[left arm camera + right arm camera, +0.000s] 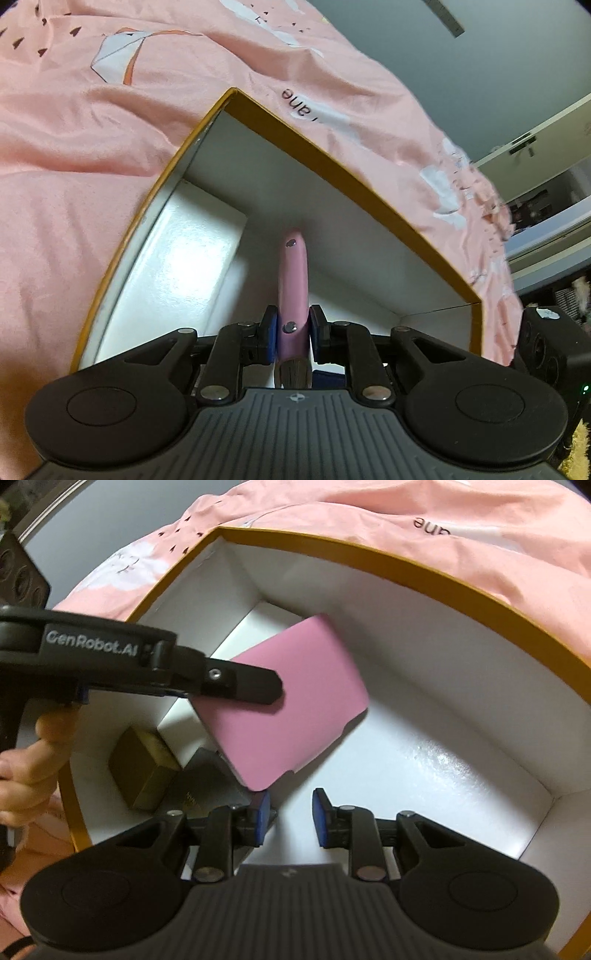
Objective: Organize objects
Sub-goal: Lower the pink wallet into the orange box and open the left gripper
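Observation:
My left gripper (291, 334) is shut on a flat pink case (293, 280), seen edge-on, and holds it inside an open box with an orange rim (325, 151) and white inner walls. In the right wrist view the pink case (295, 701) shows as a broad pink slab, tilted, with the left gripper's finger (255, 685) pressed on its face. My right gripper (288, 818) is open and empty, just below the case's lower corner, over the box's orange rim (443, 579). A gold box (142, 768) and a dark box (203, 779) lie at the box's left end.
The box sits on a pink bed sheet (74, 147) with white prints. A raised white insert (192, 254) lies in the box floor. A person's hand (26, 760) holds the left gripper. Shelves (546, 206) stand beyond the bed at right.

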Motion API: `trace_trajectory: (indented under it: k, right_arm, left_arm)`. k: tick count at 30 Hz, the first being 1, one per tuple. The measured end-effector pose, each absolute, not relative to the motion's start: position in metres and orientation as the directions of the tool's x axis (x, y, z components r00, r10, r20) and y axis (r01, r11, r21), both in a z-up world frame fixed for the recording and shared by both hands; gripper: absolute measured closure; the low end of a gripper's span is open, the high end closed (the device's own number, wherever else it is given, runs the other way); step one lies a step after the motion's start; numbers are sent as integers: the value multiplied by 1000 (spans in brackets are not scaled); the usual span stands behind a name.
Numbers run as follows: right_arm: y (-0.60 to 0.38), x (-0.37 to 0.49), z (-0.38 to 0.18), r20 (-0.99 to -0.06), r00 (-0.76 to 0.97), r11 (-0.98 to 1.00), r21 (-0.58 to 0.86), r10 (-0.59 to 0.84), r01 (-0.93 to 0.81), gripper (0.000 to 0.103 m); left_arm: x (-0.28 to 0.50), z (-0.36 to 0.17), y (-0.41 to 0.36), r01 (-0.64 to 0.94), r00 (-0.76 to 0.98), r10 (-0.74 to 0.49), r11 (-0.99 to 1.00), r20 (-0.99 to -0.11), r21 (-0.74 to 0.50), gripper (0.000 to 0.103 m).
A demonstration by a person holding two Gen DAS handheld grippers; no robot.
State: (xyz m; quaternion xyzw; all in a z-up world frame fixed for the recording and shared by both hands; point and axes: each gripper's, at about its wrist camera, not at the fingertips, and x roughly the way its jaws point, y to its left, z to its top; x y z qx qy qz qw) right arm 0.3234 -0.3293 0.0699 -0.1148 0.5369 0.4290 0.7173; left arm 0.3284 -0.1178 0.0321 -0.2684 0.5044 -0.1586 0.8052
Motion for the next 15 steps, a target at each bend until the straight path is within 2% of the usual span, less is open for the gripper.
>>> trace_trajectory:
  k: [8, 11, 15]
  right_arm:
    - [-327, 338, 76, -858, 102, 665, 309, 503, -679, 75]
    - [-326, 338, 78, -856, 115, 674, 306, 504, -672, 75]
    - [-325, 346, 71, -856, 126, 688, 305, 501, -658, 75]
  left_arm:
    - [325, 33, -128, 1, 380, -456, 870, -805, -493, 73]
    - [318, 42, -129, 33, 407, -423, 893, -810, -449, 63]
    - [313, 57, -125, 63, 443, -406, 903, -799, -424, 65]
